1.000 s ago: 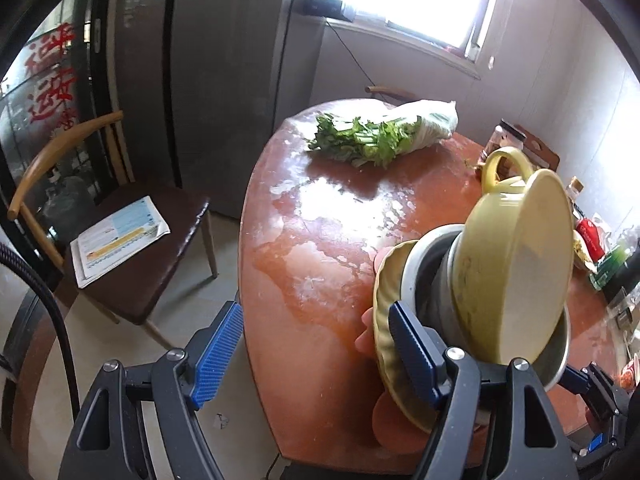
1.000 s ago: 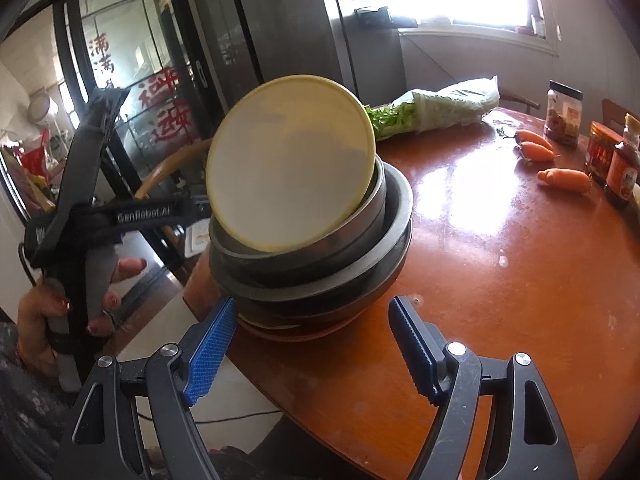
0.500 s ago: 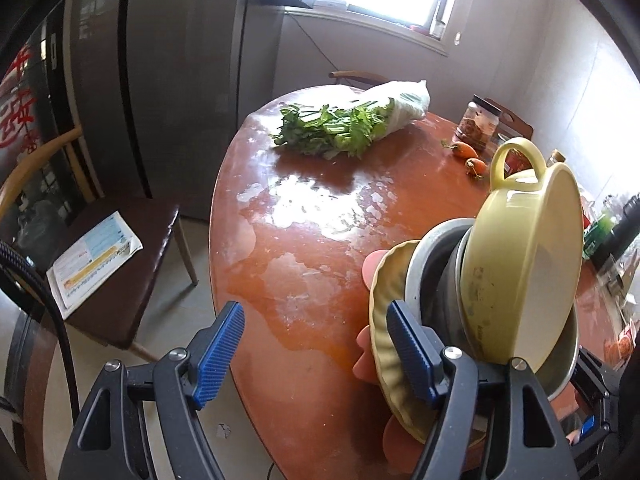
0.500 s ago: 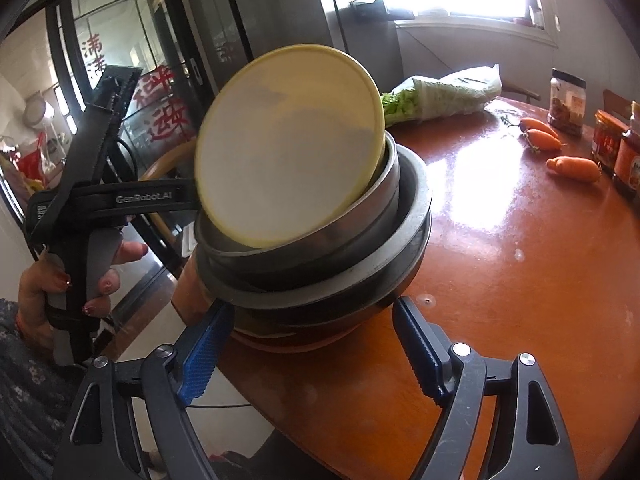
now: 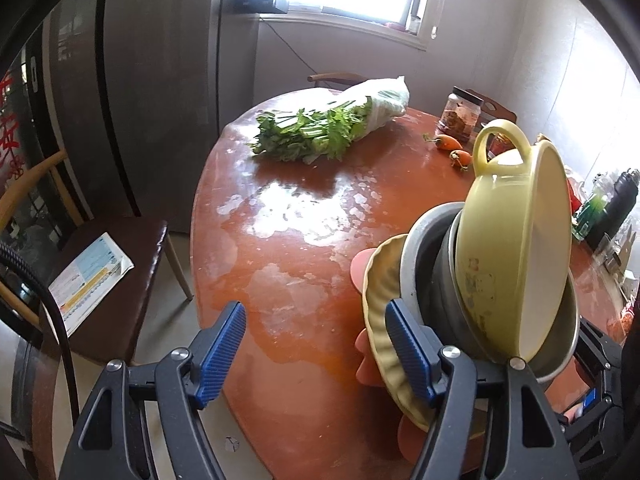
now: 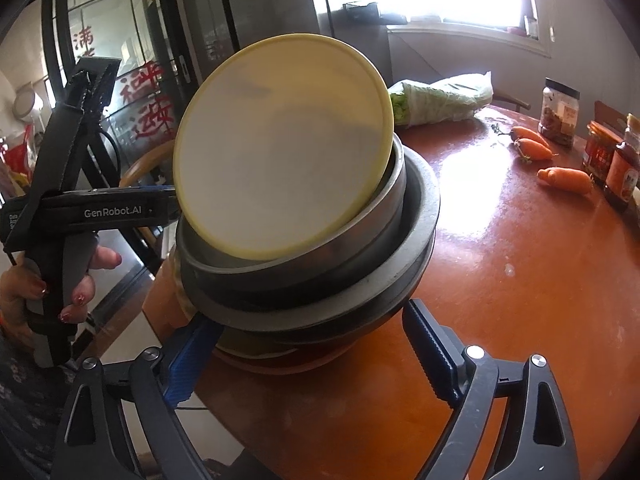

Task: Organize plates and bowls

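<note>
A stack of dishes stands near the table's (image 5: 280, 240) near edge. On top, a yellow handled bowl (image 5: 504, 248) (image 6: 280, 148) leans steeply inside nested steel bowls (image 5: 428, 248) (image 6: 400, 232). Under them are a scalloped yellow plate (image 5: 380, 280) and a pink flower-shaped plate (image 5: 358, 268). My left gripper (image 5: 314, 312) is open over bare table, its right finger just in front of the scalloped plate. My right gripper (image 6: 312, 316) has its jaws opening with the stack's base between them. Its left pad sits under the steel rim and the right pad stands clear.
A bag of greens (image 5: 328, 128), carrots (image 6: 564, 178) and jars (image 6: 560, 116) lie across the far side. A chair with a leaflet (image 5: 92, 272) stands left of the table. A hand (image 6: 76, 280) grips the left gripper's handle beside the stack.
My right gripper has come closer to the stack and its jaws have spread wider around the base. The left gripper's view has rolled and swung; the stack keeps its lean.
</note>
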Motion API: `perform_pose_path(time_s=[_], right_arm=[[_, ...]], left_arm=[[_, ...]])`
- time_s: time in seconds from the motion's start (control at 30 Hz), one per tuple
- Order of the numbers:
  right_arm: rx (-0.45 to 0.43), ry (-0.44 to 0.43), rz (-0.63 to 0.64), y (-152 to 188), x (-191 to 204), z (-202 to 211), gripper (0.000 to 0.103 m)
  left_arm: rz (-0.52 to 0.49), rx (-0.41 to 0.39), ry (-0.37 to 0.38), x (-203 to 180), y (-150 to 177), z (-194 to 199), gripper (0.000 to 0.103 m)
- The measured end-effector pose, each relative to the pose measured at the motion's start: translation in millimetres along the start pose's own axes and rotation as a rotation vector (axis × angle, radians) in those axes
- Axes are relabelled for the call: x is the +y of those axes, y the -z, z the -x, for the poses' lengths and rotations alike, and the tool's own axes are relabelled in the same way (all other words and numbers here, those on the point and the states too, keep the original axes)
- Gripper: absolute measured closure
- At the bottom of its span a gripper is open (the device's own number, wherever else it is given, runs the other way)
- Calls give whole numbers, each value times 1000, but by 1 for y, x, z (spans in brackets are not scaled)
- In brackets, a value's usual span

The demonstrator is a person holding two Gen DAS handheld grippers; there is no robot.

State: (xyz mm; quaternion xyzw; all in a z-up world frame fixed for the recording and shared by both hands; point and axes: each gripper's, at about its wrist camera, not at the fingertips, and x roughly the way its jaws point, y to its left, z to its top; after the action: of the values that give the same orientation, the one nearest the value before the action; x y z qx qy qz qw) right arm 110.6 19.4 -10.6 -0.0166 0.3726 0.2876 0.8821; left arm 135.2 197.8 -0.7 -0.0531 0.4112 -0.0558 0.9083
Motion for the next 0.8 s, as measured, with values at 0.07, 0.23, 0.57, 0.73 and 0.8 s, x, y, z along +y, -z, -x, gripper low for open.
perform_pose_path(time_s=[0.07, 0.23, 0.57, 0.73, 0.8], right_arm=[[-4, 3, 4, 0, -4, 1, 11], [-12, 17, 15, 3, -14, 8, 11], [-10, 38, 35, 5, -32, 13, 11], [-9, 29, 19, 5, -39, 20, 11], [-22, 24, 14, 6, -44, 27, 11]], left_arm=[[-5, 2, 11, -2, -1, -3, 32], [-40, 3, 13, -18, -5, -9, 34], [-104, 37, 66, -51, -12, -32, 35], [-93, 46, 65, -46, -14, -34, 35], [-82, 46, 63, -42, -14, -34, 35]])
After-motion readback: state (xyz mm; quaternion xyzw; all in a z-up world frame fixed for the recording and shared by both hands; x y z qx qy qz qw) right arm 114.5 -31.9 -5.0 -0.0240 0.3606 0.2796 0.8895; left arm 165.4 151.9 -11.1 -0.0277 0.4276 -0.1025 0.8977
